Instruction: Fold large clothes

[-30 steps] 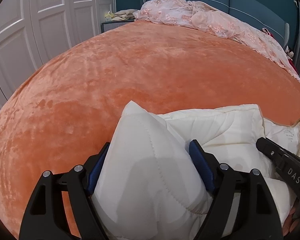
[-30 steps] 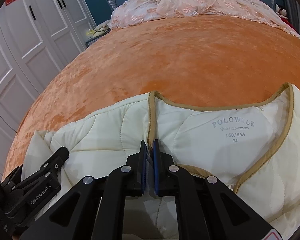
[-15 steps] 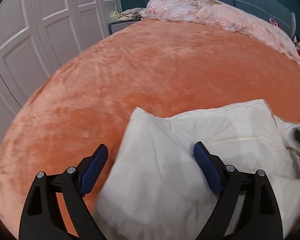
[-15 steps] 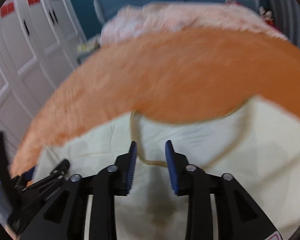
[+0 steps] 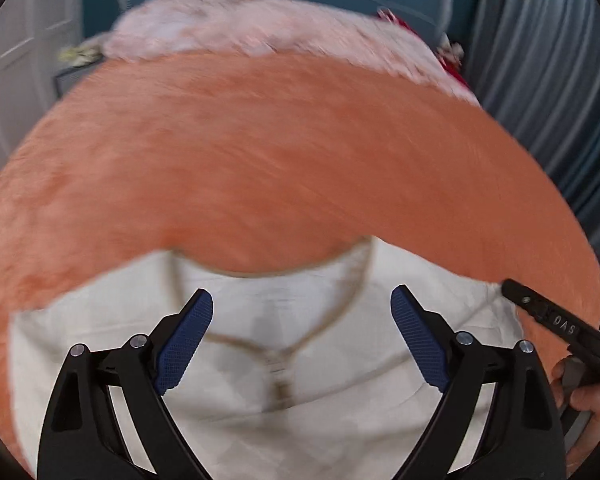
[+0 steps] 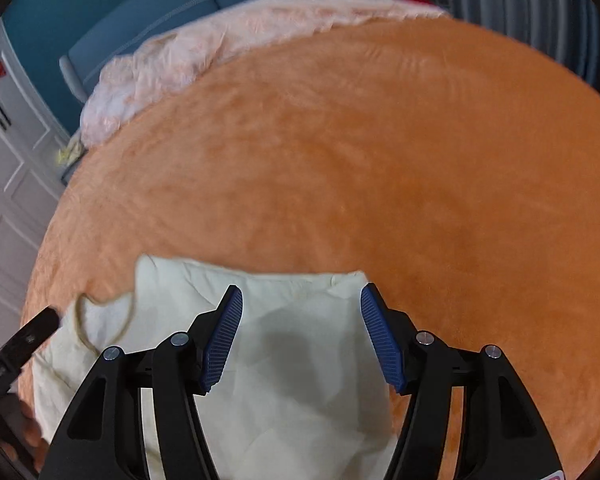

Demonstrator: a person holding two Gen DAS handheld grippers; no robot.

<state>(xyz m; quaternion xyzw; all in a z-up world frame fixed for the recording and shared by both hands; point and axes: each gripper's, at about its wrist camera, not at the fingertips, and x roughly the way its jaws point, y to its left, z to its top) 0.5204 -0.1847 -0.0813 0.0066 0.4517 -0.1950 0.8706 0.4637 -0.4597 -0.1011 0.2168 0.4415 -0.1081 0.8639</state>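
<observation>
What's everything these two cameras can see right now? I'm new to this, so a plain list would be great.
jacket: one, cream quilted with tan trim, lying on the near part of the bed
bedspread: one, orange plush, covering the bed
blanket: one, pale pink, bunched along the far edge of the bed
headboard: one, blue padded, behind the pink blanket
wardrobe doors: white panelled, left of the bed
curtain: grey pleated, right of the bed
left gripper: black with blue pads, jaws opening, over the jacket's neckline, gripping nothing
right gripper: black with blue pads, jaws opening, over the jacket's right side, gripping nothing
</observation>
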